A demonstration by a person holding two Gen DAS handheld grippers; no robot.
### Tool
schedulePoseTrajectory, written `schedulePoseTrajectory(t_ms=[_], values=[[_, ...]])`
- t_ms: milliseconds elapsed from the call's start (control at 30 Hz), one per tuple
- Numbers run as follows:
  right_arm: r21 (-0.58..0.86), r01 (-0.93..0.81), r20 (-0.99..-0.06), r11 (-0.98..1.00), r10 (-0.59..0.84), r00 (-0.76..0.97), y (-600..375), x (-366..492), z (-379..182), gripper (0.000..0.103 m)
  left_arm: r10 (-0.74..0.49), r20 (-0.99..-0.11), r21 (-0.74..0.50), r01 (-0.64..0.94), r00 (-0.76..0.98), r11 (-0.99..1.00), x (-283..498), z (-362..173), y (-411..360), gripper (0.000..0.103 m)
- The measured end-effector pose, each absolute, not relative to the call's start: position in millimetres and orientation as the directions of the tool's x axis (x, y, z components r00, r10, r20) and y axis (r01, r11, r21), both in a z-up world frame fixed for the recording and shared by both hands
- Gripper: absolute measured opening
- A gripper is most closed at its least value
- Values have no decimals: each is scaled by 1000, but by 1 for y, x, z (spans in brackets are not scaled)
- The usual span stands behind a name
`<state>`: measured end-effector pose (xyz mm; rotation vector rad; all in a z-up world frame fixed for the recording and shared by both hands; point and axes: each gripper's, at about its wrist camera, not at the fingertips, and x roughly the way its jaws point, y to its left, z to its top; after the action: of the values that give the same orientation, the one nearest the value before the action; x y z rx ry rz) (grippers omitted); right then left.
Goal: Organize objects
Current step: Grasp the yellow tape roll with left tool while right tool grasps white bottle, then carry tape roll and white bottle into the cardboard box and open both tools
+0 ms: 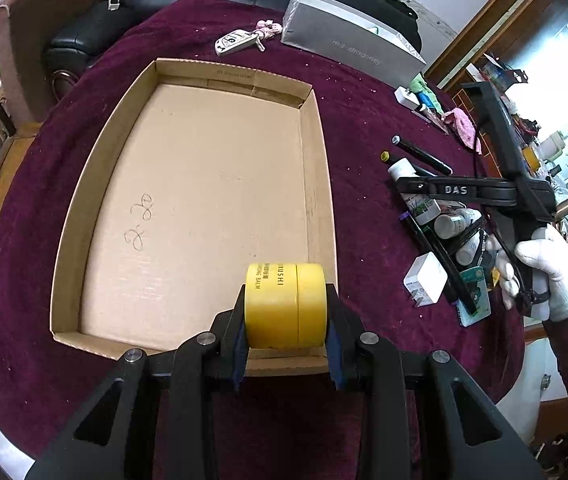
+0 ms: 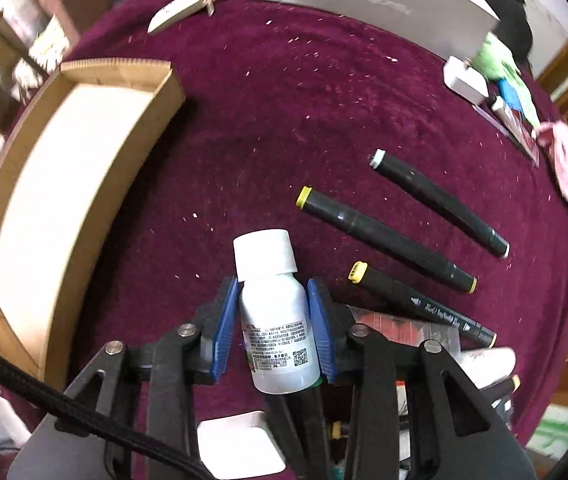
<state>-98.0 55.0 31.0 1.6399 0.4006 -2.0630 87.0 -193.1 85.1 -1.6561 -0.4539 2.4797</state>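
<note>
My left gripper (image 1: 286, 316) pinches a yellow balm jar (image 1: 286, 306) on its side, pads pressed on the lid end and the base. I judge that grip suits the jar: flat ends give the pads firm seats where the round wall would slip. The jar hangs over the near right corner of the open cardboard tray (image 1: 72, 216), which looks bare inside, so this corner would start a tidy row.

My right gripper (image 2: 274, 320) is pressed onto a white pill bottle (image 2: 274, 316), blue pads (image 2: 226, 320) on either side of its body below the cap. It sits to the right of the tray, well apart from it, over the maroon cloth (image 2: 284, 100). Three black markers (image 2: 388, 240) lie further right, side by side, apparently waiting their turn.
</note>
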Motion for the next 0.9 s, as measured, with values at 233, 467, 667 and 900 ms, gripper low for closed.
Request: schedulePoseTrajectory(t_ms=[233,467,667,900], values=[[207,475,-937,-856,-312,-155,60,-79,59,33,256,-878,-295,35,-405,-955,68,95,-203,28],[370,433,-890,-822,-448,-90,7,-62,69,33,242,-879,-277,26,-411,-961,35,92,-222,28],[503,377,-831,-778,-555,-37,-32,-65,70,34,247,-876,-279,18,-414,-960,0,85,-232,28],[498,282,-836,-820,-540,-95,-70,-95,56,34,204,-893,-244,52,-401,-968,-53,61,-248,28]])
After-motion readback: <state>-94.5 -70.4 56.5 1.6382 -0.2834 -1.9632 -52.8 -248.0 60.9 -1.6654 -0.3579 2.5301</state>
